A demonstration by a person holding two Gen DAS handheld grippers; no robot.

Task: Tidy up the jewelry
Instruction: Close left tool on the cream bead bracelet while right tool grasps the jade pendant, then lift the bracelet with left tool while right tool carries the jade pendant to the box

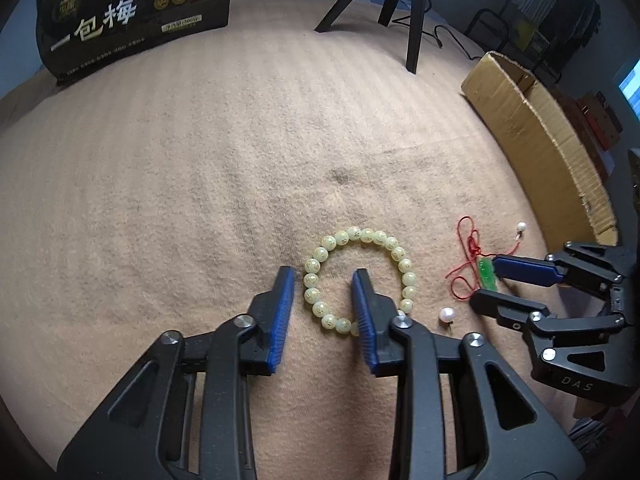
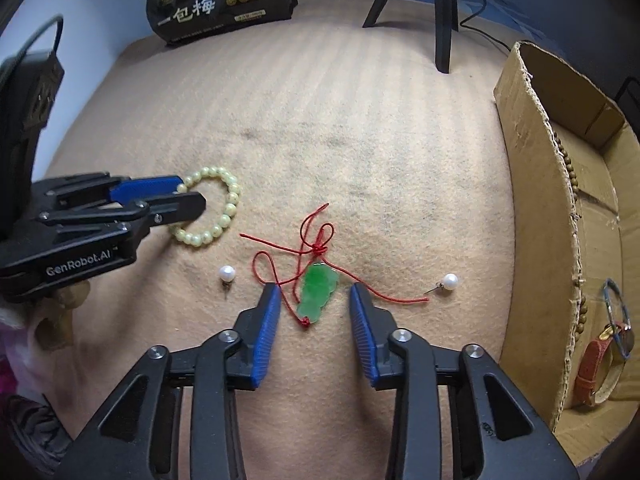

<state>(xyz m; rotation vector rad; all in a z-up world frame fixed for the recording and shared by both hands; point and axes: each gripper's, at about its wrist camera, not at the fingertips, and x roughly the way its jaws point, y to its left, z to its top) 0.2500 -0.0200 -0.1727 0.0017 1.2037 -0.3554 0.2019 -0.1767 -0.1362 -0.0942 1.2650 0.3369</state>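
Bracelet (image 2: pixel 212 212) left of pendant (image 2: pixel 318 292); box (image 2: pixel 536 208) right.

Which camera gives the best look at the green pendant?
The right wrist view: the green pendant lies whole between the open right gripper fingers, red cord visible. The left wrist view shows it small and partly hidden behind that gripper's finger.

Tan blanket (image 2: pixel 320 120): bead bracelet (image 2: pixel 224 208), jade pendant (image 2: pixel 318 290), two pearl earrings (image 2: pixel 227 273), cardboard box (image 2: pixel 532 208).

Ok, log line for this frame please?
left claw: open, straddling bracelet edge | right claw: open around pendant | pearls on mat
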